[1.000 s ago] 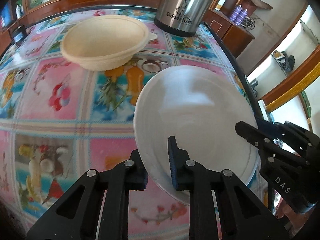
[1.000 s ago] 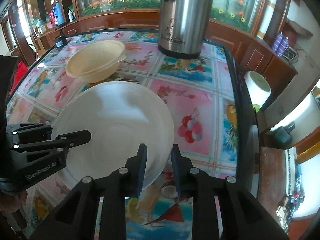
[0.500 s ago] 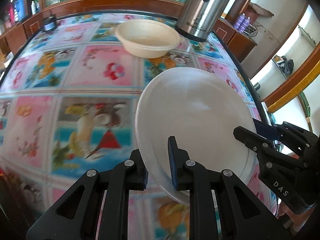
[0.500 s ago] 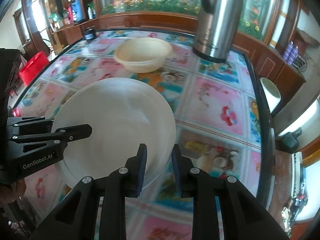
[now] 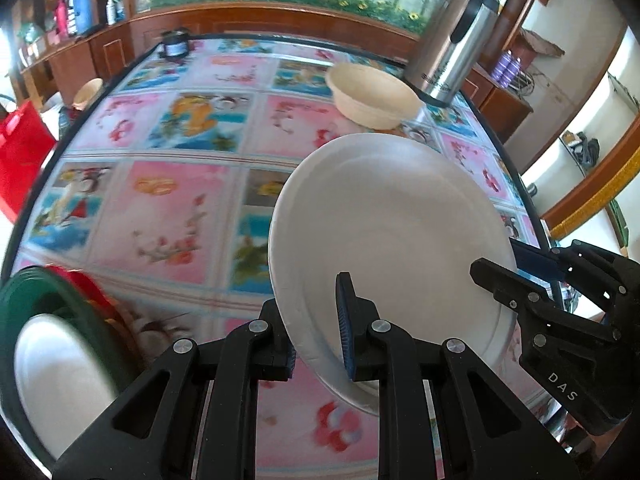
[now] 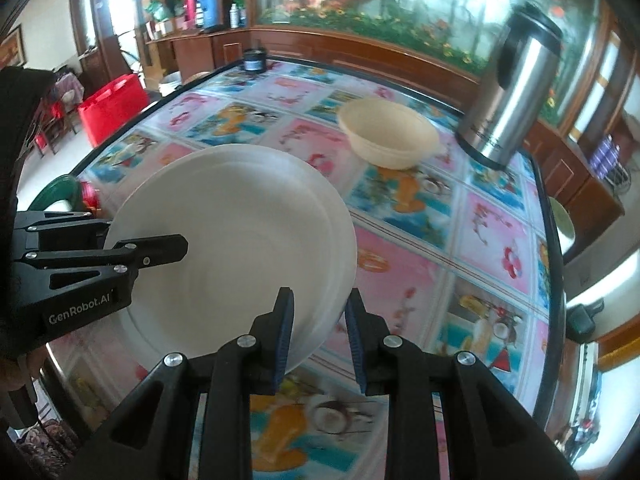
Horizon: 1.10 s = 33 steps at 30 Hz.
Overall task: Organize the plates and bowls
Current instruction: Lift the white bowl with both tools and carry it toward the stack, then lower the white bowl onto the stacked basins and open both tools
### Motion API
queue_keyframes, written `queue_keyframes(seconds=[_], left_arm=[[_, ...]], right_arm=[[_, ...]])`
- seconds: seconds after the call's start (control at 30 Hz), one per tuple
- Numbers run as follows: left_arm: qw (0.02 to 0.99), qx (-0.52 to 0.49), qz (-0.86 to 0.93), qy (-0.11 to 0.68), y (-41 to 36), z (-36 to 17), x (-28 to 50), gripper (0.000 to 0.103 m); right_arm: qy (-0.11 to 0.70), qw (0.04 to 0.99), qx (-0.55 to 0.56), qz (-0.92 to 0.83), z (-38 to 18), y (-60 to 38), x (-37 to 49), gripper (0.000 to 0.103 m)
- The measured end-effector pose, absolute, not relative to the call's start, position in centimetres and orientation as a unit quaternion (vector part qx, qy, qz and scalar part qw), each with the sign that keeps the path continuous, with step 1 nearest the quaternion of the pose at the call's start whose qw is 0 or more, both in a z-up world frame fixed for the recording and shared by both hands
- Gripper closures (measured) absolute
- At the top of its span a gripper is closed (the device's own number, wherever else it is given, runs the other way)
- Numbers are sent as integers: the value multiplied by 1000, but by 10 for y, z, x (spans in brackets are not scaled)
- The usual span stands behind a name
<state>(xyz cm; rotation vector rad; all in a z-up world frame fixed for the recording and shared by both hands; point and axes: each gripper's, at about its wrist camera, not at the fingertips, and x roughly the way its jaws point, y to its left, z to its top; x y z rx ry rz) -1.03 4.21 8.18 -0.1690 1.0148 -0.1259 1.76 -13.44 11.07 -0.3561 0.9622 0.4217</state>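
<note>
wood-panelled cabinets and a planted glass tank ringed the room behind the counter (image 5: 168, 216), which wore a glossy cloth of pink and blue fruit and flower squares. a tall steel thermos (image 6: 516, 100) stood upright at the far right corner of the counter, just beside a cream bowl (image 6: 390, 136) that sat right way up on the cloth. a red crate (image 6: 114, 104) stood on the floor off the counter's far left edge.

the white plate (image 5: 400, 240) was held in the air above the near part of the counter, tilted, well apart from the bowl. the left gripper (image 5: 318, 334) had its jaws clamped on the plate's near left rim, one blue pad under the rim and one over it. the right gripper (image 6: 318, 338) straddled the opposite rim with its jaws slightly apart; whether the pads pressed the plate was not plain from either view.

at the near left corner a green plate (image 5: 60, 292) lay with a white dish (image 5: 56, 380) resting inside it, both blurred, and something red showed just behind them. a small dark jar (image 5: 174, 44) stood at the far left edge of the counter.
</note>
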Motion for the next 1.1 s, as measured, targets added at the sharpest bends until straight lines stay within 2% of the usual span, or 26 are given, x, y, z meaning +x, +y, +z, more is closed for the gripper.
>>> queue_keyframes(seconds=[0.4, 0.57, 1.1], left_arm=[[884, -95, -19, 457, 121, 112, -55, 86], [890, -104, 10, 444, 157, 119, -76, 86], [878, -138, 60, 454, 225, 94, -120, 86]], right_arm=[[424, 846, -202, 254, 137, -59, -15, 75], [414, 839, -211, 285, 142, -25, -26, 70], [421, 799, -253, 346, 120, 50, -58, 63]])
